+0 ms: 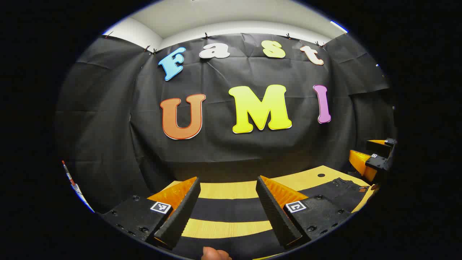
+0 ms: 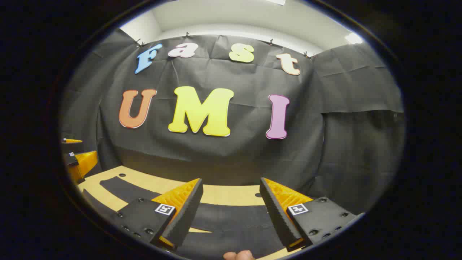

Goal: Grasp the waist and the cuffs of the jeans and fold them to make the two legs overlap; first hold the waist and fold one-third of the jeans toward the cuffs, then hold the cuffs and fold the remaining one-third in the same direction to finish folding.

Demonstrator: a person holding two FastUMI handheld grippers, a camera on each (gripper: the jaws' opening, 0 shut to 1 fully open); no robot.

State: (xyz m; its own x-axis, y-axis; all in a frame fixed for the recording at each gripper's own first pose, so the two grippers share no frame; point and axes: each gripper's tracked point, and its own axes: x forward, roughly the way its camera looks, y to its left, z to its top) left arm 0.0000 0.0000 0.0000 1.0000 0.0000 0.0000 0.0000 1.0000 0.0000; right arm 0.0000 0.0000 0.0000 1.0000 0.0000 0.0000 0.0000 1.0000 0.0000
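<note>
Black jeans lie flat on the yellow wooden table [image 1: 223, 189]. In the left gripper view their two legs [image 1: 227, 209] run as dark bands between my fingers, and the waist [image 1: 339, 189] lies to the right. My left gripper [image 1: 229, 216] hovers open above the legs, holding nothing. In the right gripper view the jeans [image 2: 231, 216] spread under my right gripper [image 2: 231, 220], which is also open and empty, and a leg [image 2: 119, 187] stretches off to the left. Each gripper shows at the edge of the other's view: the right gripper [image 1: 375, 159] and the left gripper [image 2: 77, 159].
The black cloth wall [image 1: 252, 144] stands close behind the table's far edge. Small round holes [image 1: 321, 175] mark the table [image 2: 223, 195] top. A thumb [image 1: 214, 254] shows at the bottom of the left gripper view, and another thumb [image 2: 238, 255] in the right gripper view.
</note>
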